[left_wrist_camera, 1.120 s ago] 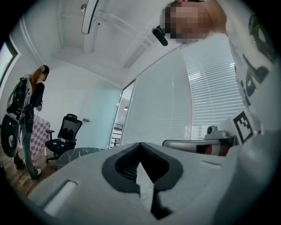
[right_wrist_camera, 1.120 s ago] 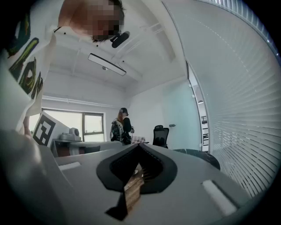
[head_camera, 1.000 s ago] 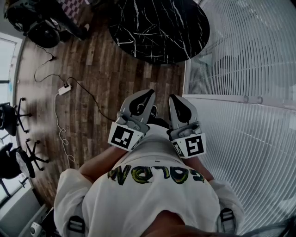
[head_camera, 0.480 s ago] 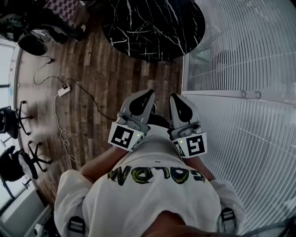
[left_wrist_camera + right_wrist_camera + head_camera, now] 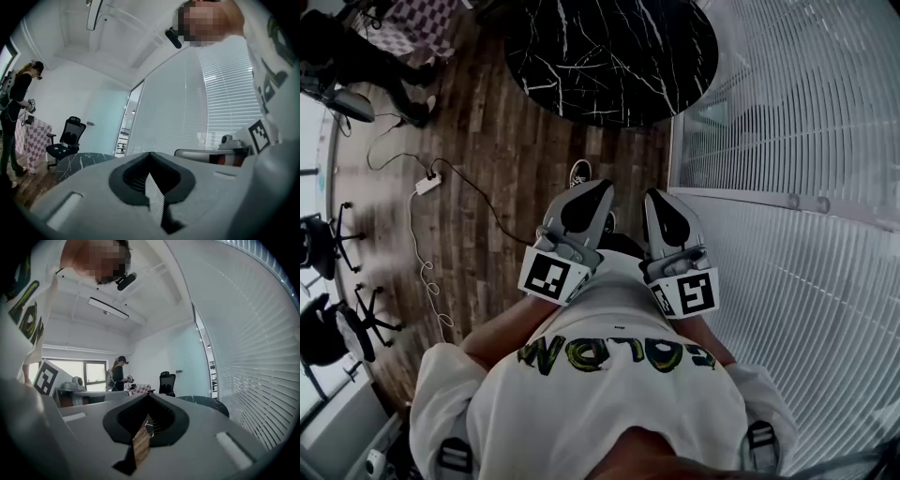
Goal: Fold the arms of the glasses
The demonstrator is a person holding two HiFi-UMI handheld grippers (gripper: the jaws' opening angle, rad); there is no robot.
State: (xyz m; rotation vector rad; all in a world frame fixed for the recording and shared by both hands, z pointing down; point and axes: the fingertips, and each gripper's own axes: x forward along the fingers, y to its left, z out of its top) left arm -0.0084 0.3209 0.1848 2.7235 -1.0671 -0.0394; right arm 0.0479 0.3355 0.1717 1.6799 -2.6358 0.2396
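Left gripper (image 5: pixel 596 194): you hold it level in front of your chest, jaws pressed together with nothing between them. Only slatted white shows through the slit.
Right gripper (image 5: pixel 662 204): just beside the left one and level too. Its jaws are closed and empty, and a strip of wood brown shows through the slit.
Marker cubes: the left cube (image 5: pixel 550 278) and the right cube (image 5: pixel 689 293) sit close against your white shirt (image 5: pixel 609 384).
Glasses: you cannot place them from these views. The tabletop may be too dark and distant to show them.
Table (image 5: pixel 609 56): round, with a black marble top veined in white. It stands ahead of both grippers and apart from them, its right edge near the blinds.
Blinds (image 5: pixel 806 141): a white slatted wall runs along your right side.
Floor (image 5: pixel 497 141): dark wood planks. A white power strip (image 5: pixel 429 182) with its cable lies left of the table.
Office chairs (image 5: pixel 321 239): black, at the floor's left edge, well apart from you.
Other person (image 5: pixel 119 373): stands across the room beside a checkered cloth.
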